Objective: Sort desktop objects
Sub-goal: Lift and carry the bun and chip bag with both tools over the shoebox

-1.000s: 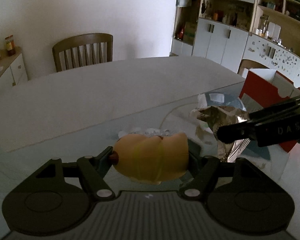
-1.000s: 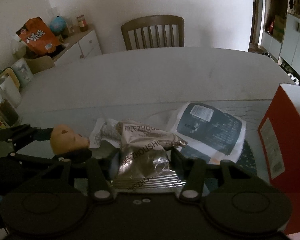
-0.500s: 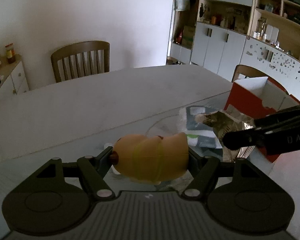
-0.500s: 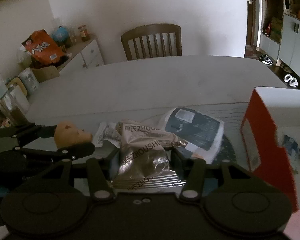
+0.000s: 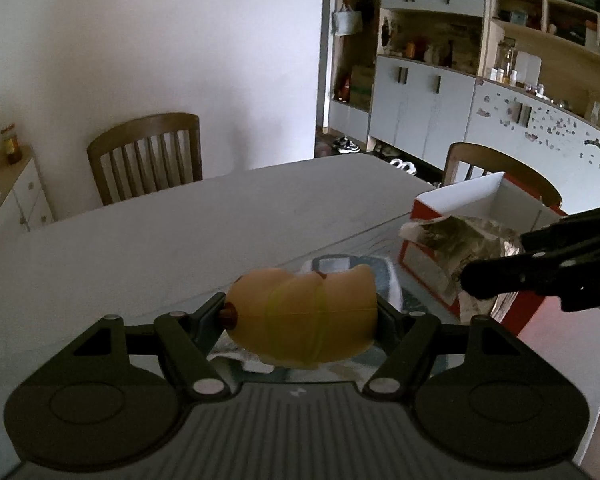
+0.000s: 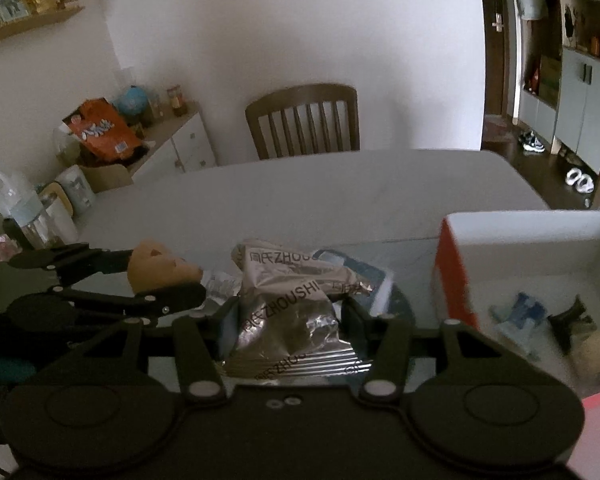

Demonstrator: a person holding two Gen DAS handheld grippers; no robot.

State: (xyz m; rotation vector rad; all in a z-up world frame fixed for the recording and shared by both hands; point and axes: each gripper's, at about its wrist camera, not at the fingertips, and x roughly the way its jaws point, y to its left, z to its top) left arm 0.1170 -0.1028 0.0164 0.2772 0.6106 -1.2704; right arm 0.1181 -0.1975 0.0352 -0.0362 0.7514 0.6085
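Silver crinkled foil snack packet (image 6: 292, 312) clamped in my right claw (image 6: 288, 316), soft yellow toy (image 5: 300, 316) in left claw (image 5: 300, 320) — red-and-white open box (image 6: 456, 264) part-filled; dark flat pouch (image 6: 376, 280) left on bench (image 6: 300, 192).

This is a home dining room. A big white table (image 5: 180, 232) has brown wooden chairs (image 5: 146, 156) around it. Grey wall cupboards (image 5: 416, 104) hold jars

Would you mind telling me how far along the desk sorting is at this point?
Done: a few small items already lie inside the red box. In hand: the left gripper is shut on the yellow toy, and the right gripper is shut on the silver snack packet, both lifted beside the box. Left: the dark pouch on the table.
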